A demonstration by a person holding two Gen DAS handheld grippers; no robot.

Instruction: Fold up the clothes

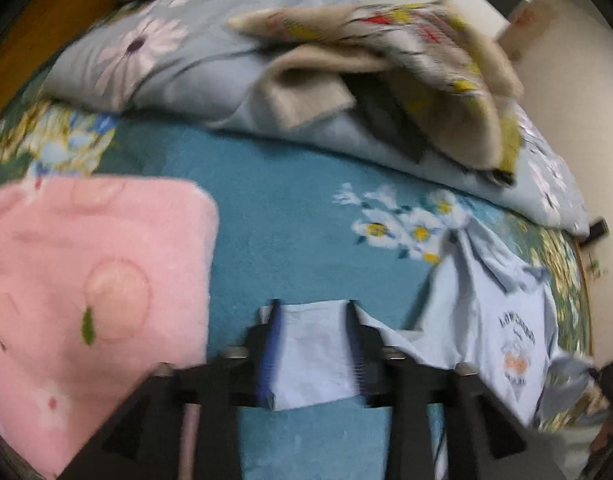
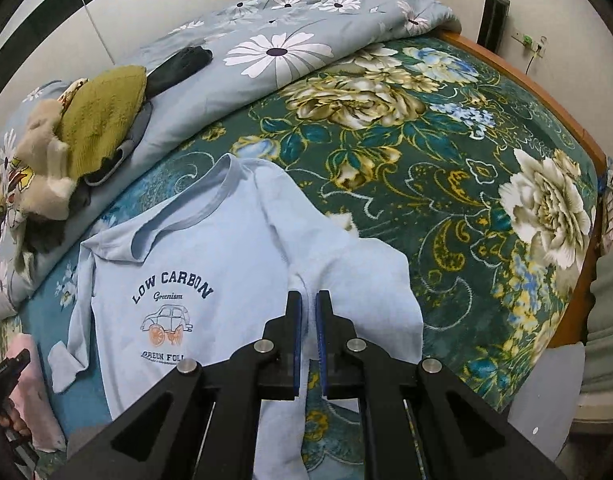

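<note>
A light blue long-sleeved shirt [image 2: 234, 248] with a "LOW CARBON" car print lies face up on the flowered bed cover [image 2: 446, 184]. My right gripper [image 2: 309, 300] is nearly shut on a fold of the shirt at its right sleeve. In the left wrist view my left gripper [image 1: 313, 312] stands open, with the shirt's left sleeve cuff [image 1: 312, 356] lying between its fingers. The rest of the shirt [image 1: 502, 320] trails off to the right. The left gripper also shows in the right wrist view [image 2: 6, 368] at the far left edge.
A folded pink fleece [image 1: 78, 292] lies left of my left gripper. A rumpled daisy-print duvet [image 2: 266, 52] with a pile of clothes [image 2: 90, 128] on it runs along the far side of the bed. The wooden bed edge [image 2: 546, 92] is at the right.
</note>
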